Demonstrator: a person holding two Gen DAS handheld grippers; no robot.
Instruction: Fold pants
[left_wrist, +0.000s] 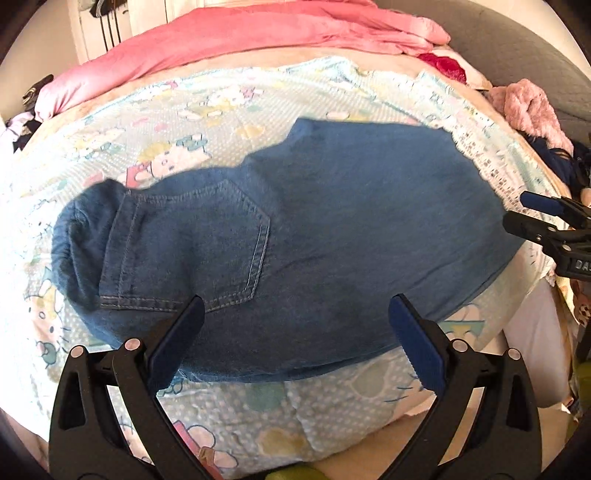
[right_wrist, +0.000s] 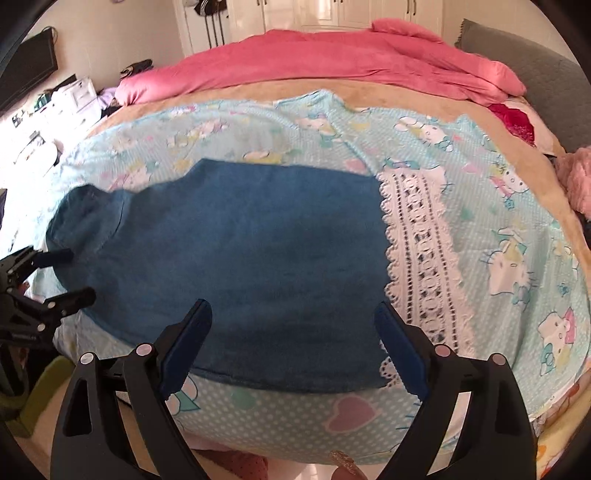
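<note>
Blue denim pants (left_wrist: 332, 221) lie folded into a broad slab on a pale blue cartoon-cat blanket (left_wrist: 184, 122). The waistband and a stitched back pocket (left_wrist: 221, 240) are at the left end. My left gripper (left_wrist: 298, 306) hovers open above the pants' near edge, with nothing between its pads. In the right wrist view the pants (right_wrist: 258, 258) fill the middle. My right gripper (right_wrist: 293, 308) stands open over their near right part, holding nothing. The left gripper (right_wrist: 72, 275) shows at the pants' waist end, the right gripper (left_wrist: 515, 209) at the opposite end.
A white lace strip (right_wrist: 417, 258) of the blanket borders the pants' right end. A pink duvet (right_wrist: 332, 62) lies heaped across the far side of the bed, with a grey headboard (right_wrist: 535, 70) and a fluffy pink cloth (left_wrist: 532, 107) at right. Clutter (right_wrist: 66, 99) sits beyond the left edge.
</note>
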